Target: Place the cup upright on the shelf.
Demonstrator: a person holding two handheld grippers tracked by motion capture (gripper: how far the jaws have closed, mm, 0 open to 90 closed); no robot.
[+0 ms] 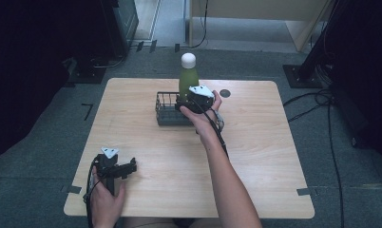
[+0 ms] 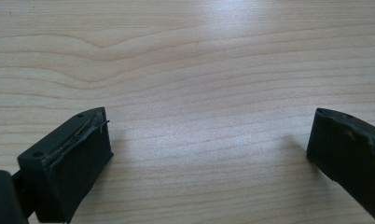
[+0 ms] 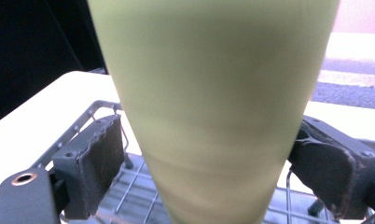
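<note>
My right tongs (image 1: 191, 100) clamp the bottle (image 1: 187, 76) in the basket (image 1: 166, 112), counter (image 1: 255, 142) 12 o'clock; placed or lifting, can't tell. Left tongs (image 1: 125, 167) released, idle at 7.

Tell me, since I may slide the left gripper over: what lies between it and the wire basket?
Bare wooden table, in the high view: nothing lies between the left gripper and the wire basket, where the right gripper holds the green bottle.
</note>
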